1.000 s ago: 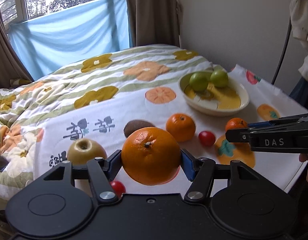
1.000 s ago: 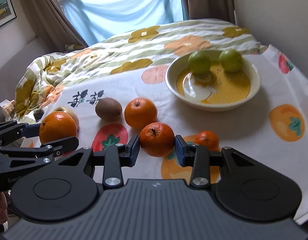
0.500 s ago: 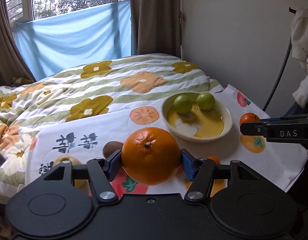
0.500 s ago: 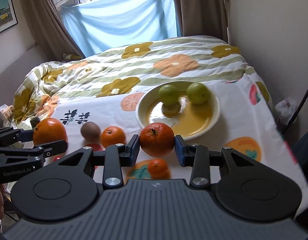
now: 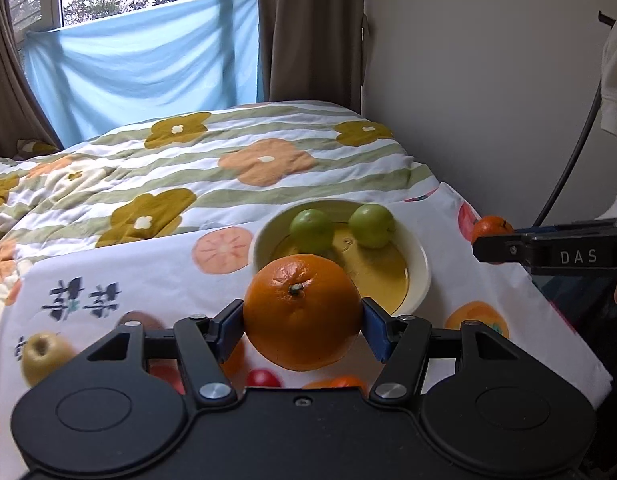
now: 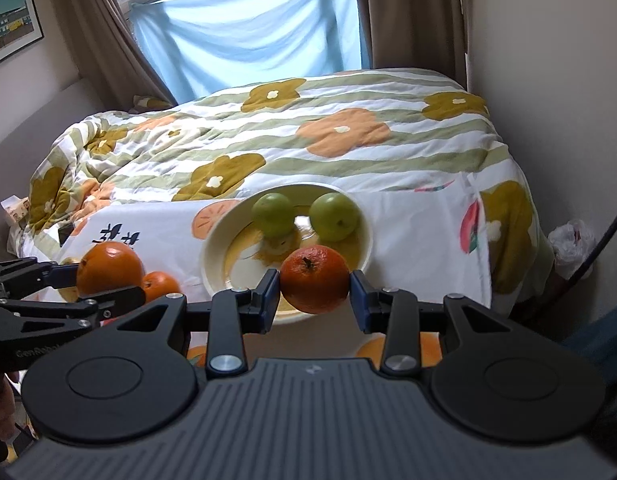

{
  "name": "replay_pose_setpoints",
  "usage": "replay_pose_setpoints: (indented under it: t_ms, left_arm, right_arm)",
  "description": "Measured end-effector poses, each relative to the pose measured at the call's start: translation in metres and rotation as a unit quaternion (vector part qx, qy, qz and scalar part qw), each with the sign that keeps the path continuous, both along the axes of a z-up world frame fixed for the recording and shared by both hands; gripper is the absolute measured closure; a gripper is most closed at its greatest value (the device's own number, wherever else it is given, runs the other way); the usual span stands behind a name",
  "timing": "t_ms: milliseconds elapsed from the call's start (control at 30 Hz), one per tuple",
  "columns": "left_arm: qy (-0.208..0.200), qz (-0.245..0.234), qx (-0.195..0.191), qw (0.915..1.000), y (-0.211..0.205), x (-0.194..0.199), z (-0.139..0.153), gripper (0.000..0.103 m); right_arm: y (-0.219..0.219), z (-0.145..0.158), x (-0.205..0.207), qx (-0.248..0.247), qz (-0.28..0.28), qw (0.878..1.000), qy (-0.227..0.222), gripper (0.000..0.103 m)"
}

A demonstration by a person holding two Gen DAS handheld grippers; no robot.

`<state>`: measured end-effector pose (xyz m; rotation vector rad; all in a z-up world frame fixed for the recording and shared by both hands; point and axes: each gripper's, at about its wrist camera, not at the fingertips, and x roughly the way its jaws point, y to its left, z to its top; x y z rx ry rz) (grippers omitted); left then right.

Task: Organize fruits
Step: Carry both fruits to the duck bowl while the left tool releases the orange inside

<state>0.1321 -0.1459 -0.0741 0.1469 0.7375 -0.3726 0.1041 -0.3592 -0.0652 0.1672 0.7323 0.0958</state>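
I hold two claws, one in each hand, above a cloth-covered surface at the foot of a bed. My left claw (image 5: 303,322) is clamped on a large orange (image 5: 303,312), its blue pads pressing both sides, stem facing me. My right claw (image 6: 314,290) is clamped on a smaller, redder orange (image 6: 315,279) in the same way. Both fruits are in the air, lifted clear of the cloth.

Just below and behind the left claw, fruit not yet sorted lies on the white printed cloth (image 5: 120,260): a yellow apple (image 5: 42,356) at the left, a brown kiwi (image 5: 138,318) partly hidden behind the claw, a small red fruit (image 5: 262,378) and a sliver of another orange (image 5: 340,381) low in the frame. From the right claw's view, one more orange (image 6: 160,284) sits on the cloth beside my left claw.

Beyond both claws stands a cream bowl (image 6: 212,248) with a yellow inside. Two green fruits (image 6: 273,214) rest side by side at its far edge. Nothing else is in it.

My judgement: the job is early. Two fruits are in the bowl, two oranges are on their way, both hanging near its front rim, and about five pieces are left on the cloth. Next I would need to lower each orange into the bowl without knocking the green ones.

Farther off lies a flowered quilt (image 6: 308,132), then a blue cloth (image 6: 248,32) under a window.
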Motion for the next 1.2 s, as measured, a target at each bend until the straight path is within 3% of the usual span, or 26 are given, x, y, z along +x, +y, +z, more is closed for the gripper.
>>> replay_pose_setpoints:
  t_ms: [433, 767, 833, 900, 967, 1200]
  left_arm:
    - [0.039, -0.021, 0.041, 0.9982, -0.072, 0.060, -0.055, 0.037]
    - [0.059, -0.041, 0.069, 0.9950, -0.089, 0.077, -0.078, 0.036]
    - [0.057, -0.045, 0.068, 0.9951, -0.088, 0.074, -0.078, 0.035]
    - [0.040, -0.047, 0.066, 0.9959, -0.086, 0.069, -0.072, 0.023]
    - [0.032, -0.045, 0.064, 0.9964, -0.084, 0.067, -0.066, 0.017]
    - [0.037, -0.015, 0.046, 0.9982, -0.064, 0.061, -0.050, 0.017]
  right_arm:
    - [-0.042, -0.031, 0.064, 0.000, 0.021, 1.000, 0.023, 0.050]
    - [-0.049, -0.049, 0.084, 0.013, 0.026, 0.999, 0.043, 0.050]
    - [-0.049, -0.050, 0.086, 0.013, 0.026, 0.999, 0.044, 0.050]
    - [-0.049, -0.051, 0.087, 0.012, 0.029, 0.999, 0.045, 0.050]
    - [-0.048, -0.050, 0.088, 0.012, 0.032, 0.998, 0.043, 0.050]
    - [-0.038, -0.051, 0.092, 0.015, 0.054, 0.997, 0.044, 0.050]
